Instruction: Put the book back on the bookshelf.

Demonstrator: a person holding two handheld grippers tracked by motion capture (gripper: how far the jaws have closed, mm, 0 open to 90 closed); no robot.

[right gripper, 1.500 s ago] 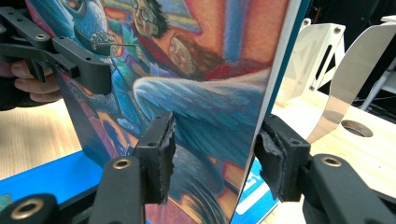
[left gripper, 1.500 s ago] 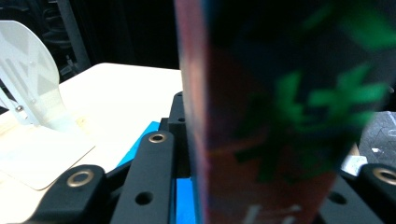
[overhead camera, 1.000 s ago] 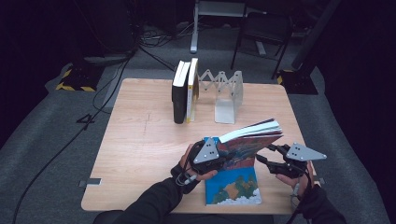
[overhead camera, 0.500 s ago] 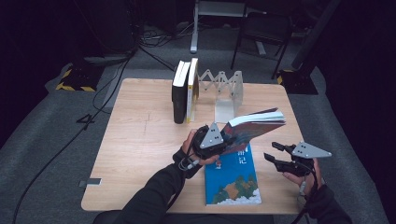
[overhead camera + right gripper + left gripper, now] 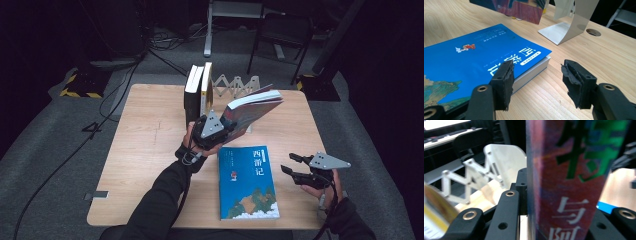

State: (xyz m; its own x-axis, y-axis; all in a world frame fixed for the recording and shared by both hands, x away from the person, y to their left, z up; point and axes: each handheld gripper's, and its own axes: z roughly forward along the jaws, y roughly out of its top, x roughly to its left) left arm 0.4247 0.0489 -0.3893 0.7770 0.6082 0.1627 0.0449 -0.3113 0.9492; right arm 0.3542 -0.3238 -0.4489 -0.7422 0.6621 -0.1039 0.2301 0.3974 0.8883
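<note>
Left gripper [image 5: 226,131] clamps a glossy red paperback [image 5: 252,107] aloft.

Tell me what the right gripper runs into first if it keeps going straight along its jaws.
Most likely the near corner of the flat blue paperback book: the right gripper is open, and its left jaw already overlaps that corner. Between the jaws lies bare light wooden table, then the bent white metal bookend. Depth is unclear.

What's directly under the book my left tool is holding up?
Bare table and the top edge of the flat blue book; the held book hangs clear in the left tool. It hides part of the bookend's base.
</note>
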